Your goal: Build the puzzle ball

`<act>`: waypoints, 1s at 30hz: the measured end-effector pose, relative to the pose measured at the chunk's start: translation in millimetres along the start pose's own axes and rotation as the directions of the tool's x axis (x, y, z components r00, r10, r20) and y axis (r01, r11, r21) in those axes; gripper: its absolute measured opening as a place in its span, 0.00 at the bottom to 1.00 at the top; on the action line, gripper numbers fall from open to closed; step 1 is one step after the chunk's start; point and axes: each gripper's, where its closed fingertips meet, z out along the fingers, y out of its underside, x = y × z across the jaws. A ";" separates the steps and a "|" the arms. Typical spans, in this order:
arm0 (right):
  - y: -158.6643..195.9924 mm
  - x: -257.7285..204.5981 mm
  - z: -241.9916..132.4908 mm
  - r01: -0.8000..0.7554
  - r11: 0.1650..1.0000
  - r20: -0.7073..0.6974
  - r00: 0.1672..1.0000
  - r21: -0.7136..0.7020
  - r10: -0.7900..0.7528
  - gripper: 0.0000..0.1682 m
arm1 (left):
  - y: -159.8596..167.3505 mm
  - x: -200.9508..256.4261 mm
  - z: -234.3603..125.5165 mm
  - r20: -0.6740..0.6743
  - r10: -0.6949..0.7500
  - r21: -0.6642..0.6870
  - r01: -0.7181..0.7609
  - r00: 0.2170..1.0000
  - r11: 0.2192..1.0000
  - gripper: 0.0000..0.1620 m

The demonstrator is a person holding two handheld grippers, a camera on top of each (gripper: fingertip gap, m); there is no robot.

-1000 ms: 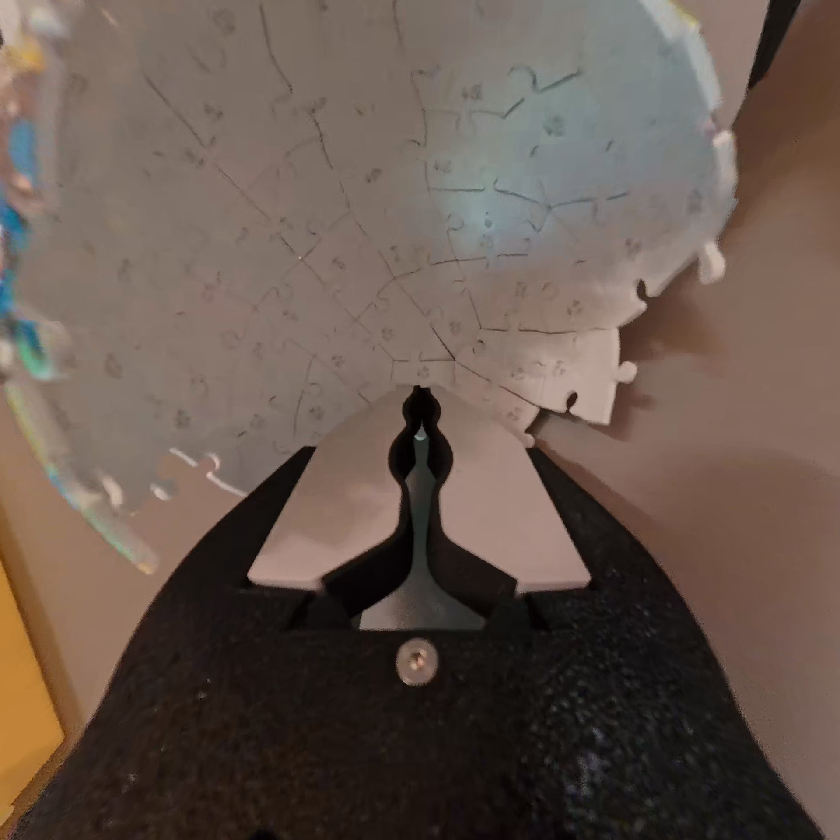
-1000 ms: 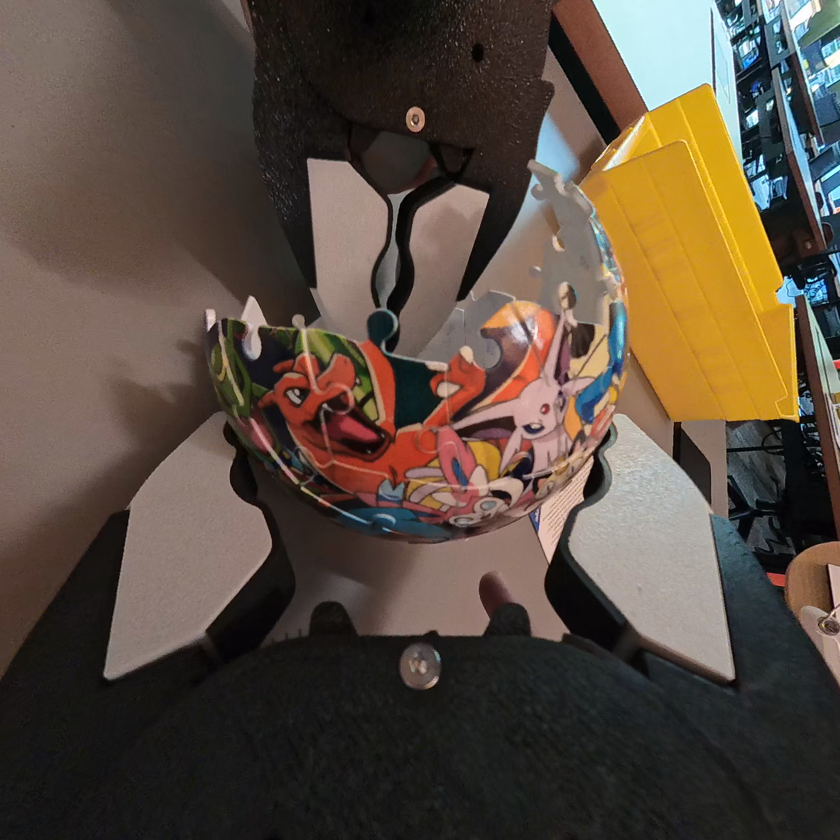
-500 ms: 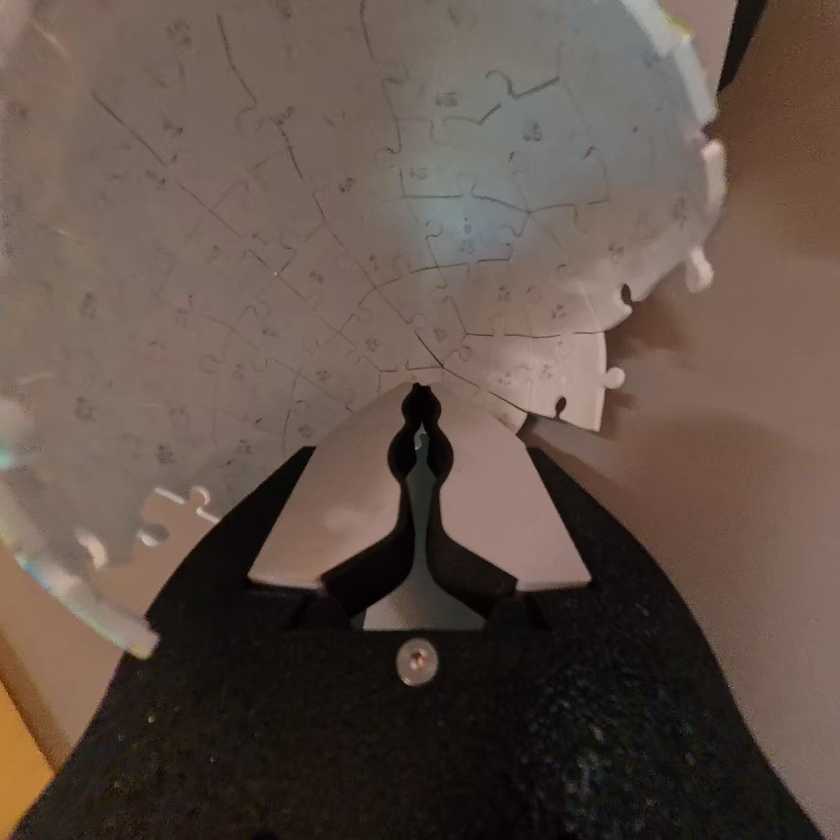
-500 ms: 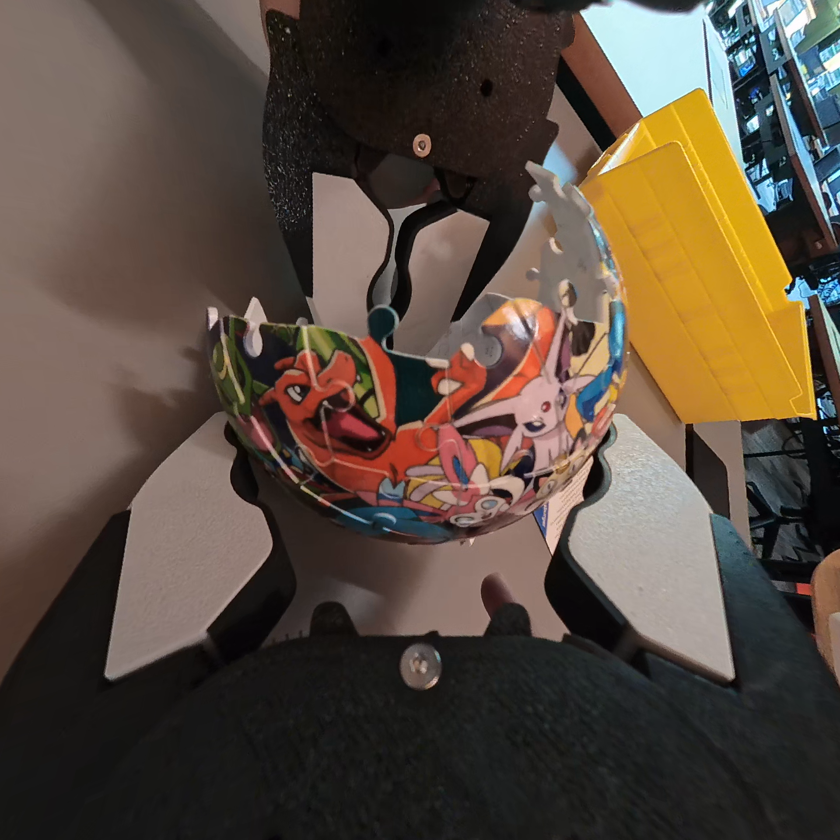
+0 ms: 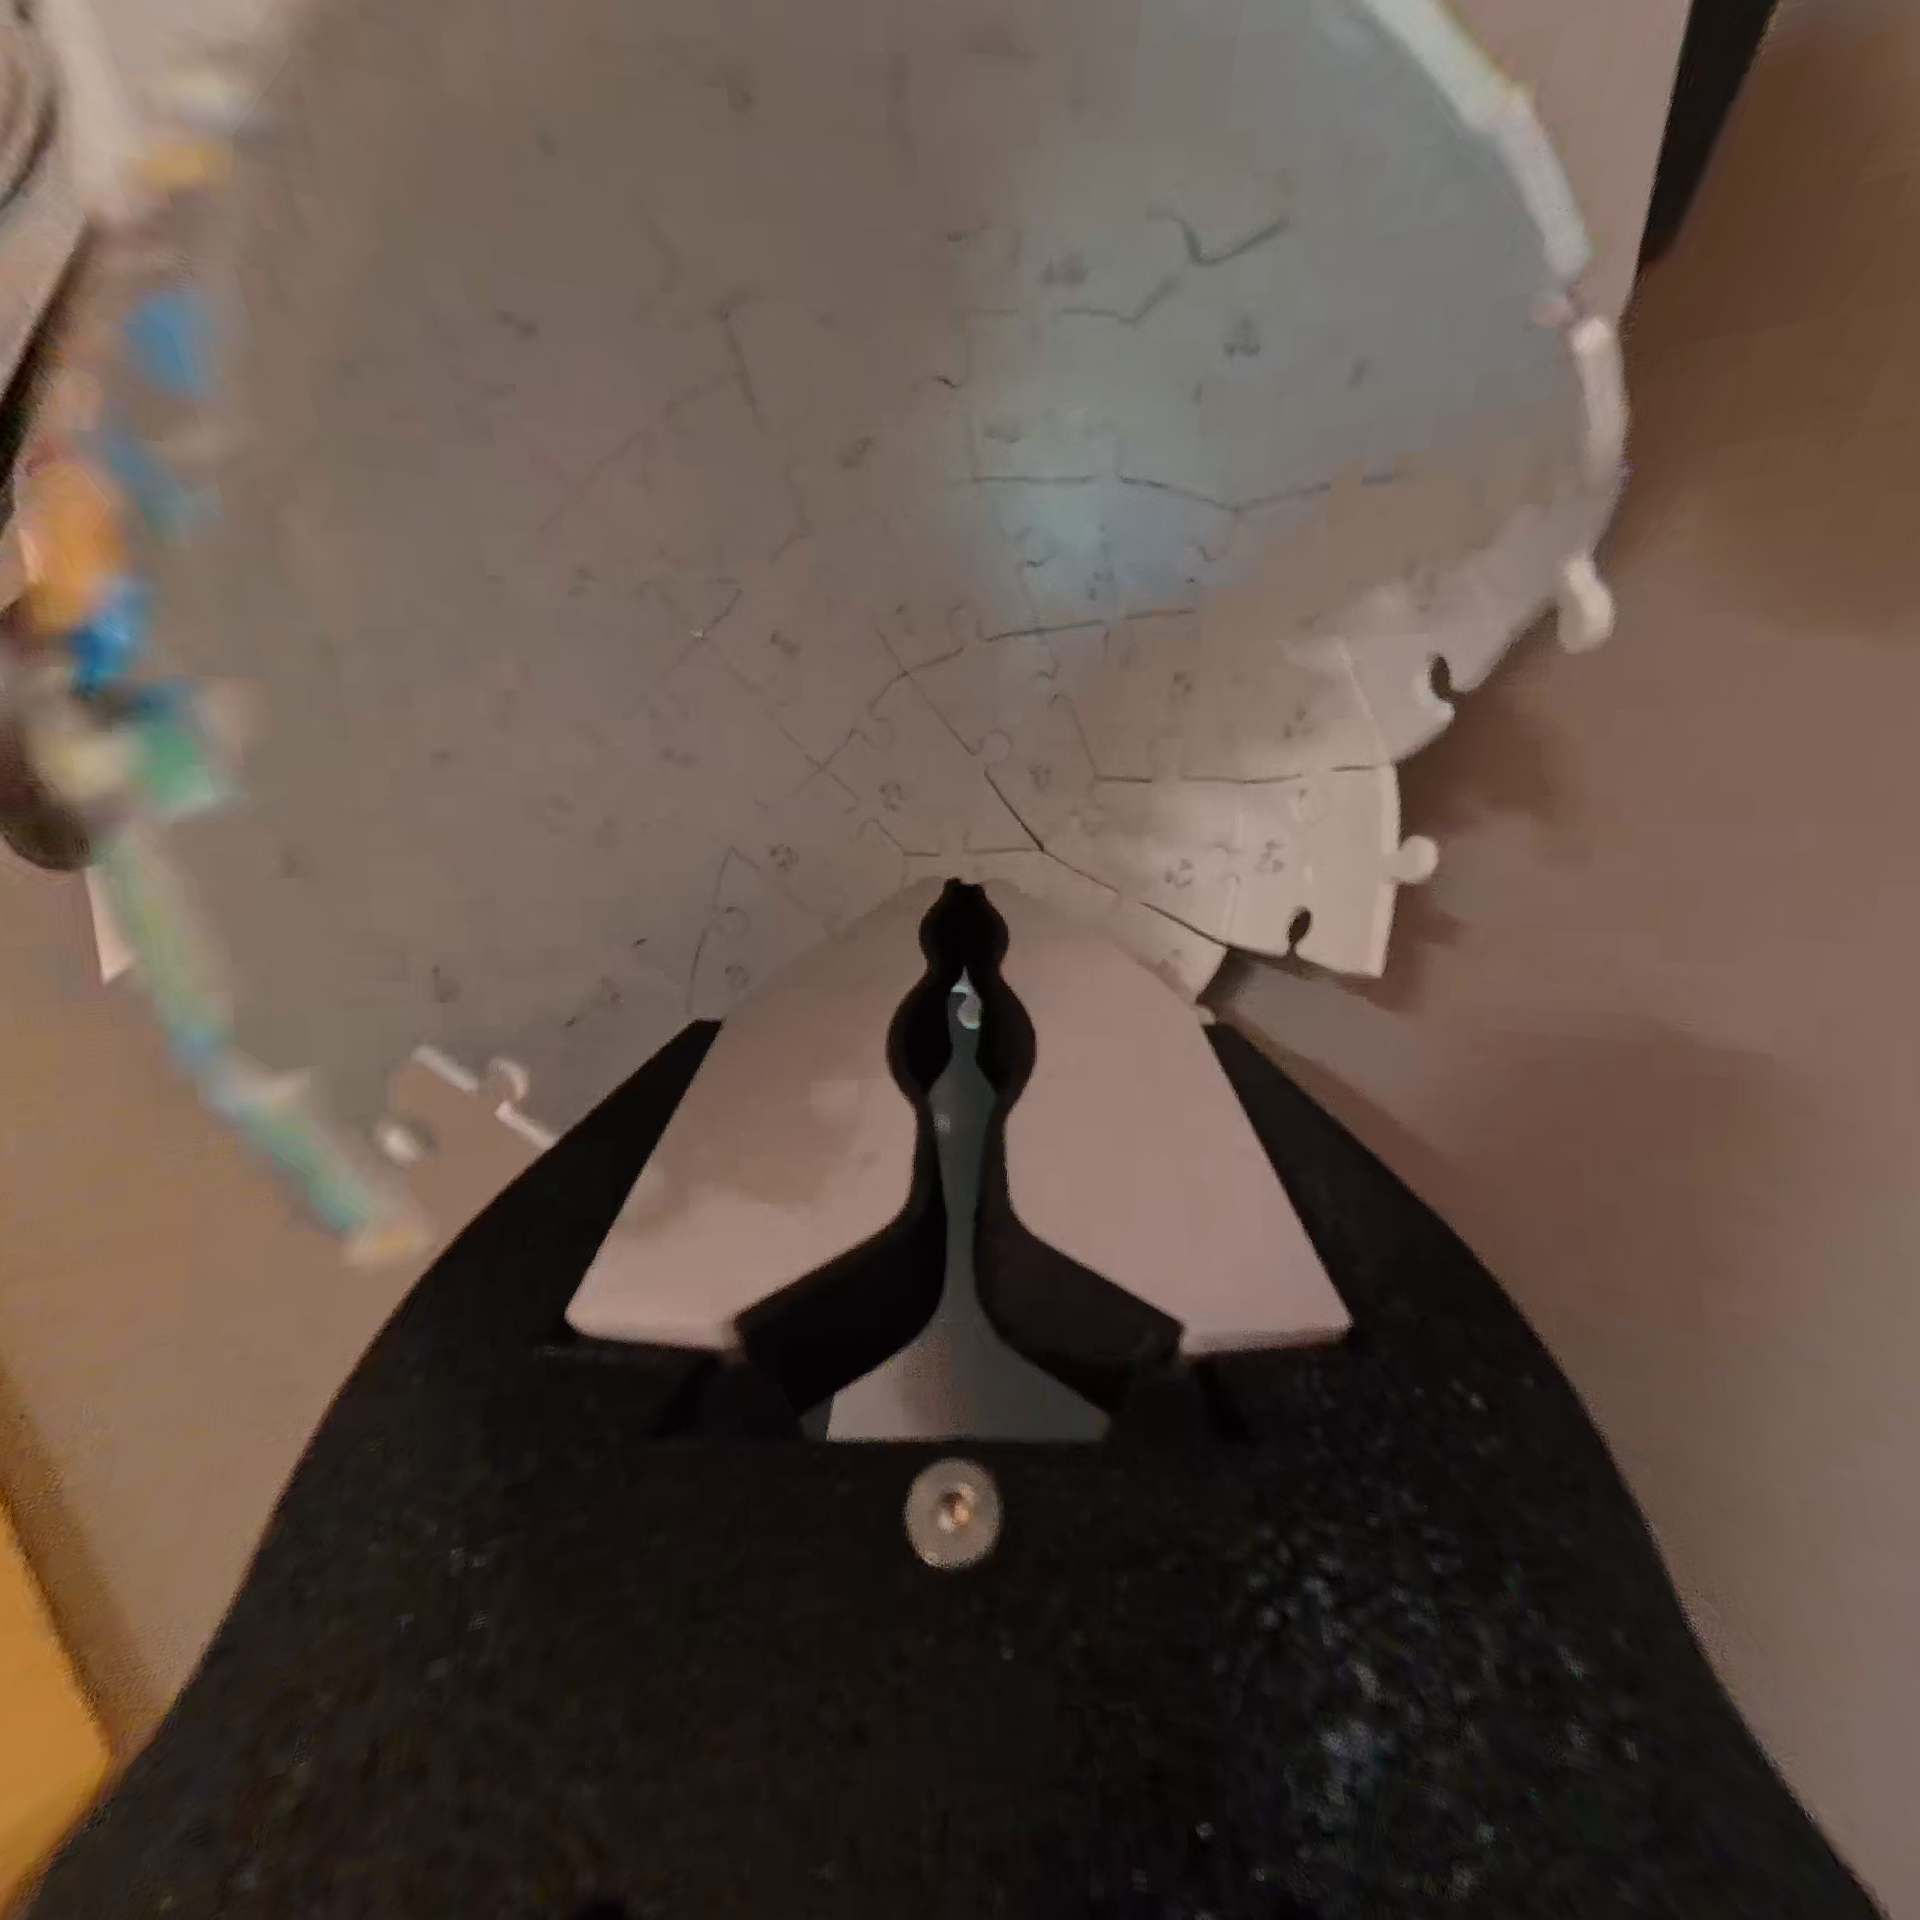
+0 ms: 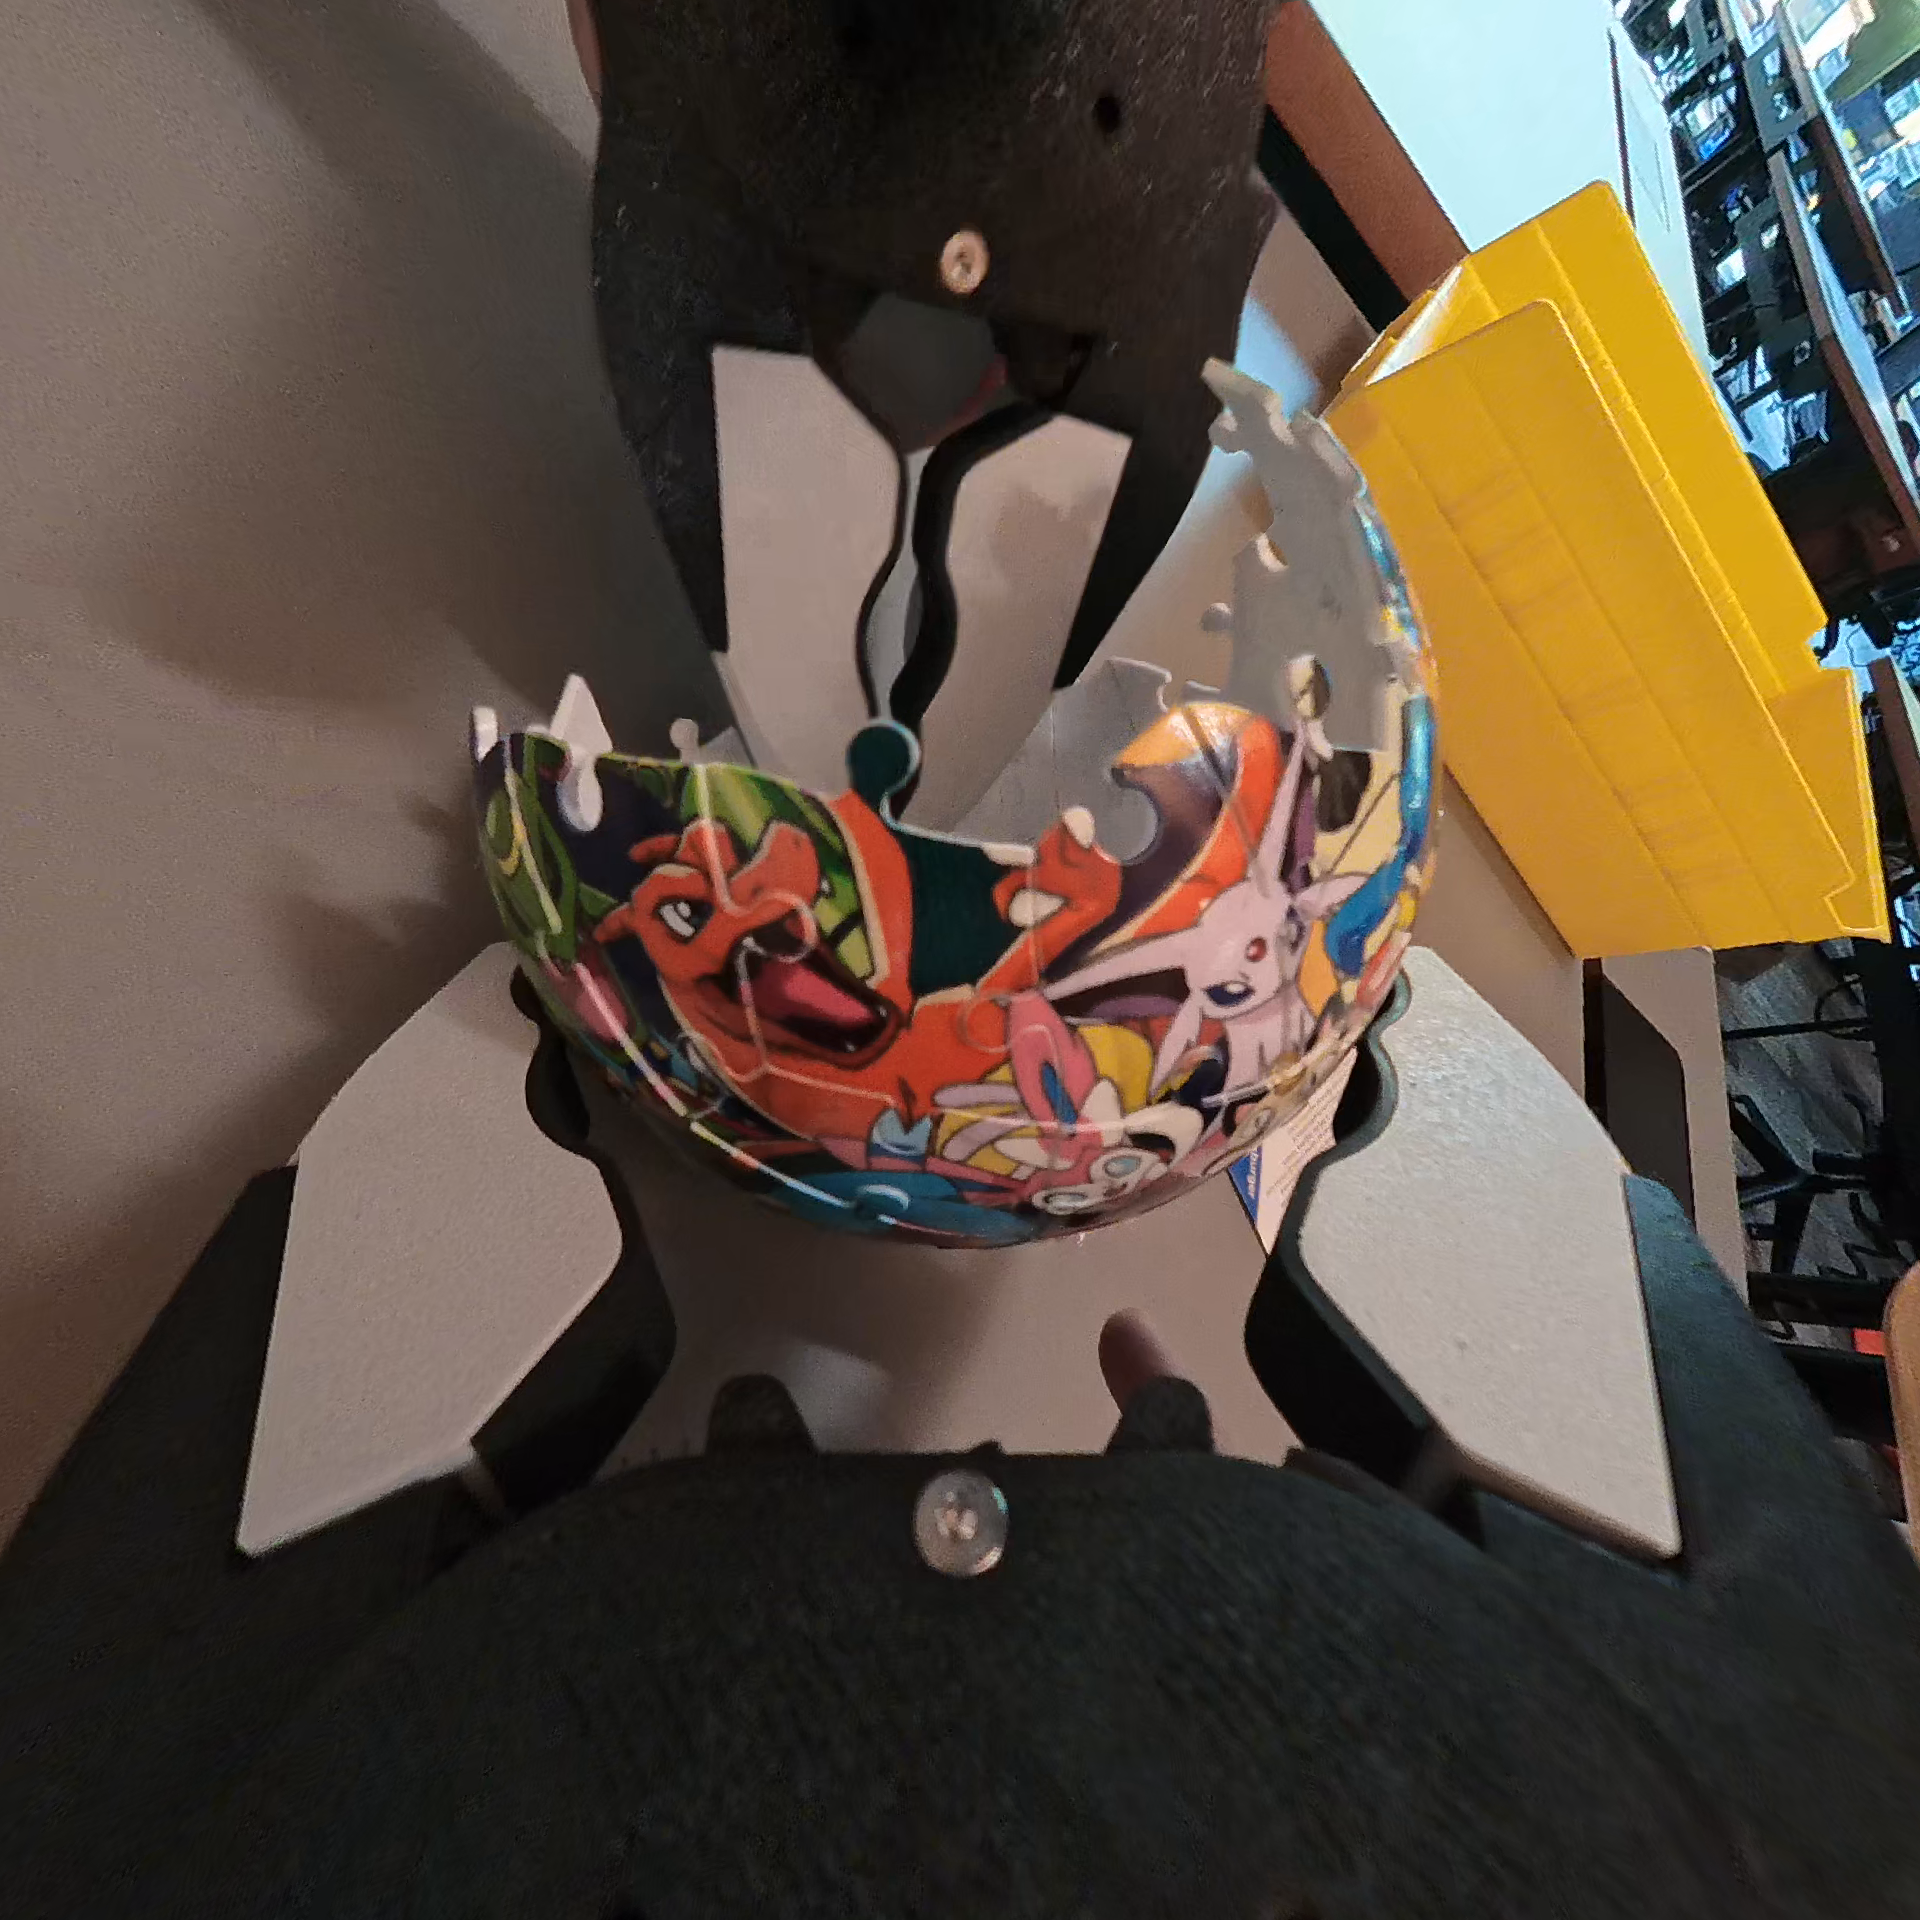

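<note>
Black and grey, our right tool [image 6: 956, 1049] fills the lower half of the right wrist view, its jaws spread wide and cradling the puzzle ball [image 6: 966, 966] from both sides, one finger [image 6: 436, 1236] at lower left and one at lower right, each touching the shell's curve. That ball is a half-built, open-topped shell, printed with bright cartoon creatures outside and plain grey inside, sitting mid-frame over the grey bench [image 6: 208, 520].

Our left tool [image 6: 902, 727] reaches down from the top of that frame with its jaws nearly together, pinching a dark teal puzzle piece [image 6: 883, 764] at the shell's upper rim. In the left wrist view the same left tool [image 5: 961, 914] points its tips at the grey inner wall of the shell [image 5: 831, 520], which fills the upper frame, blurred at the left.

Yellow bins [image 6: 1600, 644] stand at the right of the right wrist view; we cannot see what they hold.
</note>
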 end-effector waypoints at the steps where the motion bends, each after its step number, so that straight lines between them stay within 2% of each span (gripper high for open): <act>1: 0.3 0.0 -0.2 0.004 1.000 -0.001 1.000 -0.005 -0.004 0.84 | -1.9 -2.4 -3.6 0.007 -0.029 0.024 0.029 1.000 0.999 0.00; 9: 0.2 -0.4 -0.8 0.027 0.999 -0.007 1.000 -0.032 -0.027 0.84 | -8.0 -4.8 -26.8 0.034 -0.053 0.074 0.051 0.998 0.996 0.00; 12: 1.2 -1.8 -4.0 0.039 0.998 -0.015 0.999 -0.058 -0.040 0.83 | -18.6 0.1 -44.8 0.000 -0.042 0.198 0.042 0.999 0.979 0.00; 14: 1.1 -3.7 -8.3 0.044 0.996 -0.023 0.999 -0.075 -0.046 0.82 | -23.3 -3.7 -60.6 -0.010 -0.100 0.294 0.099 0.995 0.951 0.00; 17: -1.8 -8.4 -16.0 0.047 0.995 -0.034 0.998 -0.085 -0.050 0.80 | -10.9 -17.0 -72.0 0.030 -0.185 0.328 0.165 0.982 0.930 0.00; 18: -2.7 -9.9 -18.2 0.054 0.994 -0.040 0.998 -0.093 -0.058 0.79 | -5.1 -19.9 -72.3 0.048 -0.198 0.326 0.172 0.979 0.929 0.01; 20: -5.7 -13.2 -21.0 0.072 0.992 -0.051 0.996 -0.107 -0.078 0.79 | 7.0 -19.9 -65.9 0.046 -0.230 0.290 0.208 0.972 0.934 0.14; 23: -10.4 -17.2 -20.9 0.100 0.988 -0.069 0.992 -0.118 -0.109 0.80 | 17.0 -20.5 -50.7 0.056 -0.245 0.227 0.226 0.968 0.947 0.23; 30: -6.7 -13.3 -12.9 0.078 0.988 -0.093 0.992 -0.131 -0.090 0.84 | 0.4 -27.6 -21.9 -0.026 -0.267 0.237 0.265 0.963 0.935 0.19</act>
